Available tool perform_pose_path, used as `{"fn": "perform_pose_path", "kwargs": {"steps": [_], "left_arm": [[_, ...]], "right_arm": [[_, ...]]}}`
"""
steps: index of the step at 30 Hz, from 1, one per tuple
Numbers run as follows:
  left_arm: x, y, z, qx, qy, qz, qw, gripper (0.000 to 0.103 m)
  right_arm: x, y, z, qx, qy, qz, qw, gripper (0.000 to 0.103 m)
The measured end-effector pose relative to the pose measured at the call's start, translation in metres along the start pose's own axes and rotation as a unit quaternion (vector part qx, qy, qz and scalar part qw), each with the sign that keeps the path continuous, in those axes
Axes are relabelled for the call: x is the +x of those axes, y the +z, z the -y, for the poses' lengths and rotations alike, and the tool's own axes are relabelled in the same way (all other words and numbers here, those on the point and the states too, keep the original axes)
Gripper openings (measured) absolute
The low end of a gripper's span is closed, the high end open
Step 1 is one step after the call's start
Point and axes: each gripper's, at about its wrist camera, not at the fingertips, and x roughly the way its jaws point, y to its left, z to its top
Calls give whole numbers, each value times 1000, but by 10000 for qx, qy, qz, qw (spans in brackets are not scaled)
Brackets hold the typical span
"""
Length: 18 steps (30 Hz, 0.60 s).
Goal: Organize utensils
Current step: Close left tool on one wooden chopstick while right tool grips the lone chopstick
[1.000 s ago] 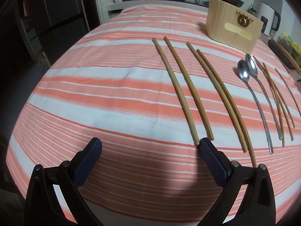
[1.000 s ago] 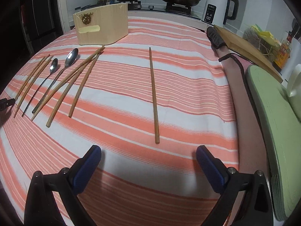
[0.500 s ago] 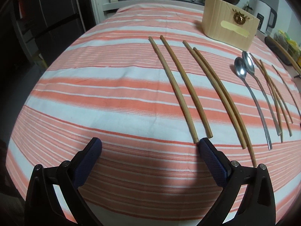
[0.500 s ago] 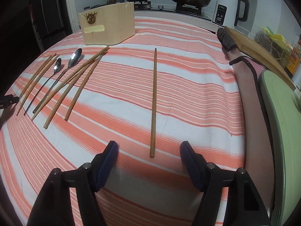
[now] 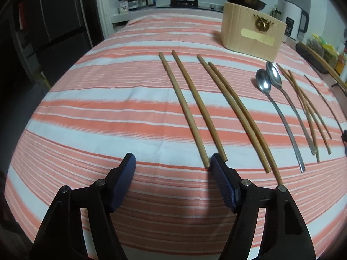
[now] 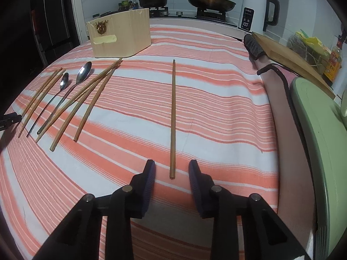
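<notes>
- The right hand-held gripper (image 6: 171,170) is held low over the striped cloth (image 6: 216,112) on the counter; its jaws have just been closing, and the near tip of a lone chopstick (image 6: 173,117) is seen between the pads, not yet pinched, so the jaws are still released.
- The long axis of that chopstick runs straight away from the gripper, in line with the fingers; the right hand is judged the nearer one for it.
- The left hand-held gripper (image 5: 172,162) has also just been closing, yet nothing is between its pads; the near end of the leftmost chopstick (image 5: 184,110) lies just beside its right pad.
- Further out, two spoons (image 5: 279,110) and thinner chopsticks (image 5: 310,110) are laid side by side.
- Farthest, a beige box (image 6: 121,36) stands on the cloth; its contents cannot be seen.
</notes>
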Motion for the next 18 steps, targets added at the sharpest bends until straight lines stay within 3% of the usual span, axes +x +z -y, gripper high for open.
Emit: {"fn": "perform_pose_path", "kwargs": {"steps": [3,5,7,11,13,15,18], "left_arm": [[0,0,1,20,33,46,10000,70],[0,0,4,75,29,96,9999,62],[-1,1,8,158,24,153,9998,41],[0,3,8,192,106,189,9996,32],[1,6,6,184,120,184,9996,18],[3,7,5,199,114,173,9996,7],[5,9,2,166,54,159,9997,4]], "right_arm": [[-1,-1,-1,35,-57,22,10000,32],[-2,-2,-3,63,-103,27,9999,32],[-2,-3,-5,62,-156,37,9999,32],[-1,0,-10,38,-181,34,9998,15],[1,2,-11,62,-207,31,9998,8],[2,5,-12,113,-234,29,9997,6],[5,9,-12,218,-239,26,9995,6]]}}
